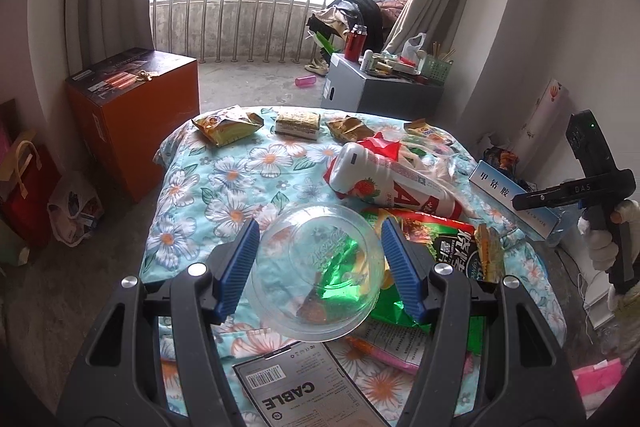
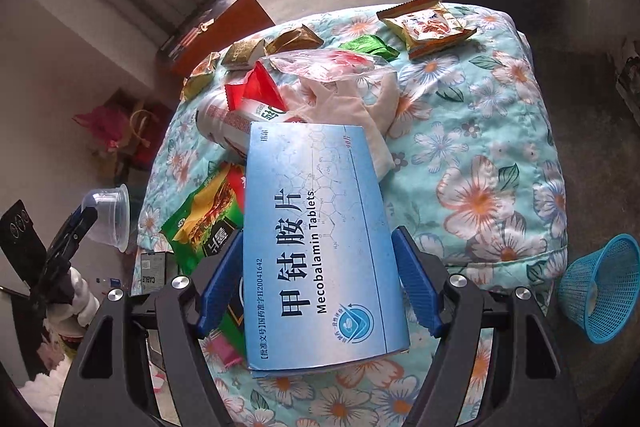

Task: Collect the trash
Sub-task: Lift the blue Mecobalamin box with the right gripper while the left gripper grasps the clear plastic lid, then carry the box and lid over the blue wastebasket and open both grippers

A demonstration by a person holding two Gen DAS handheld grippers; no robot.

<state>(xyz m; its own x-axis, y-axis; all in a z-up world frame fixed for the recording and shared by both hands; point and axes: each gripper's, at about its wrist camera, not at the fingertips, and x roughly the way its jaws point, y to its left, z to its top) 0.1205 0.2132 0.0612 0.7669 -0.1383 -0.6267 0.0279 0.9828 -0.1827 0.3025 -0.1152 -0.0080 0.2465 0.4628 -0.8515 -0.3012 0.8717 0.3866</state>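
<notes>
Right wrist view: our right gripper (image 2: 318, 279) pinches the pill box (image 2: 320, 243), its long axis running forward; the blue basket (image 2: 600, 291) lies off the quilt's (image 2: 500, 147) right edge. Left gripper (image 1: 316, 263) apparently clamps the plastic cup (image 1: 316, 267).

Bottle (image 2: 224, 125) label, perhaps half hidden

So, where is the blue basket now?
In the right wrist view, the blue basket lies tipped on the floor at the right edge, beside the floral quilt.
</notes>
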